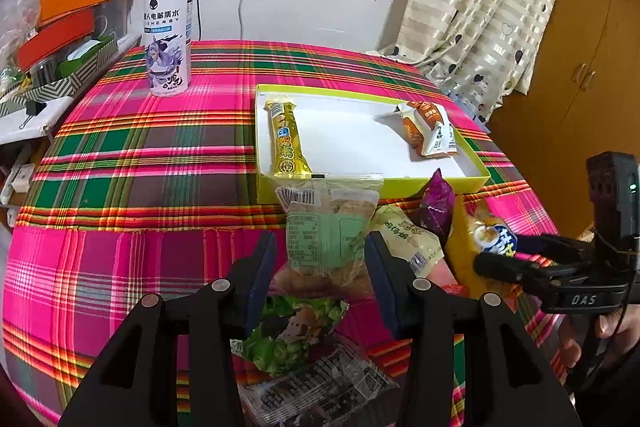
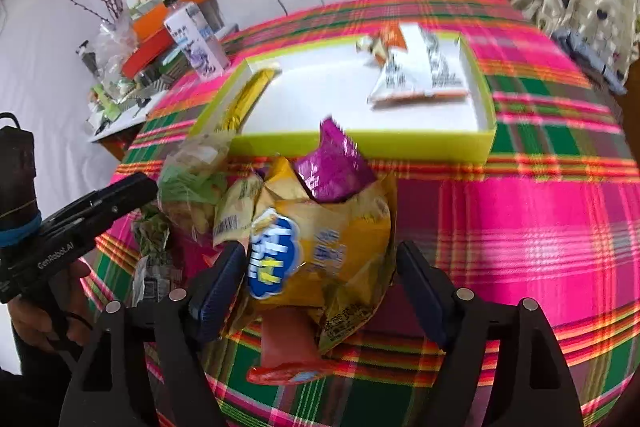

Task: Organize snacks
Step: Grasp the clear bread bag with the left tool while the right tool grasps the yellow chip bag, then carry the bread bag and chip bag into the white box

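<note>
A: From the left wrist view, we hold the left gripper (image 1: 320,247) with its jaws partly spread around the clear green-labelled packet (image 1: 330,227). We cannot tell whether the pads press its sides or only flank it. The green-edged box (image 1: 476,179) lies beyond at twelve to one o'clock, with a long yellow bar (image 1: 285,141) along its left side and an orange-and-white packet (image 1: 430,133) at its right. The rest of the pile sits near us: a green pea packet (image 1: 296,331) at six o'clock and a purple packet (image 1: 438,207) at two.

B: And at three o'clock we see the right gripper (image 1: 496,255) reaching into the pile at the yellow bag (image 1: 470,247).

A: From the right wrist view, its jaws stand wide on either side of that yellow bag (image 2: 320,247). The left pad lies close against the crinkled film; the right pad stands clear. The purple packet (image 2: 334,167) pokes up behind at twelve, a red sachet (image 2: 288,367) lies beneath at six, and the box (image 2: 360,143) waits further out at twelve. The left gripper (image 2: 136,191) shows at nine.

B: So we judge we are at the picking step, two snacks boxed, most not yet.

A: Next calls for closing gently on the puffy bag, lifting it free of its neighbours, then carrying it over the box rim.
</note>
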Tool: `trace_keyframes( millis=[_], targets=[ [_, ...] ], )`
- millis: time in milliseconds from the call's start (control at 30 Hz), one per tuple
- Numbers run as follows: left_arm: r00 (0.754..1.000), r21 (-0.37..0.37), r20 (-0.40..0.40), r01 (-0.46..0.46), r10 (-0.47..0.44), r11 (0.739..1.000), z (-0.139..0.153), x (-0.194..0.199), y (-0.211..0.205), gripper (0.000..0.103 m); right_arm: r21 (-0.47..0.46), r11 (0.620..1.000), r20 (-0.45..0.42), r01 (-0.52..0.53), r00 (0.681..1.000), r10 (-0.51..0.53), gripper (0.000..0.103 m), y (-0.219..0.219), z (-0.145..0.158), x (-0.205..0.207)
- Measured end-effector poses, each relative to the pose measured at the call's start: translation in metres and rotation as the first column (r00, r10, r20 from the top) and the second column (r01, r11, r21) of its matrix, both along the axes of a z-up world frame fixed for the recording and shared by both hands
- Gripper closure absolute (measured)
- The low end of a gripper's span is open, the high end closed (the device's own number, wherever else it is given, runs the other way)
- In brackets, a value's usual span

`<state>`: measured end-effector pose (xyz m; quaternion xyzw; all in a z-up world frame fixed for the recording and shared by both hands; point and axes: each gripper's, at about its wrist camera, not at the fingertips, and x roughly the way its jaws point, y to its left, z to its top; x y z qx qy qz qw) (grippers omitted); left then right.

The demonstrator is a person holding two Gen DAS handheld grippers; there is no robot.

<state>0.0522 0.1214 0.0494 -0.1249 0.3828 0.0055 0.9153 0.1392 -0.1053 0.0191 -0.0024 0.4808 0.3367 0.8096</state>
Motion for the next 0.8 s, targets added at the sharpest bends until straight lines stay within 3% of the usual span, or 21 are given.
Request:
trace_keyframes(
  millis=[200,433,600,800],
  targets=[
    [1.000,0.003,-0.005,0.008,-0.008,1.000,-0.002,0.000,-0.001,0.056,-0.013,1.000,-0.020,-0.007,1.000,0.006,0.026,0.002,-0.008,0.000],
    [1.000,0.002,-0.010,0.017,-0.017,1.000,-0.004,0.006,-0.002,0.055,-0.022,1.000,0.054,0.007,0.999,-0.006,0.036,-0.004,-0.001,-0.004],
    [1.000,0.007,-0.018,0.013,-0.013,1.000,-0.007,0.012,-0.002,0.048,-0.016,1.000,0.069,0.004,0.998,-0.003,0.037,-0.006,0.001,-0.006],
    [0.999,0.020,-0.044,0.026,-0.025,0.999,-0.015,0.022,-0.010,0.047,-0.019,1.000,0.082,0.000,0.997,0.001,0.037,-0.008,0.003,-0.008]
  ],
)
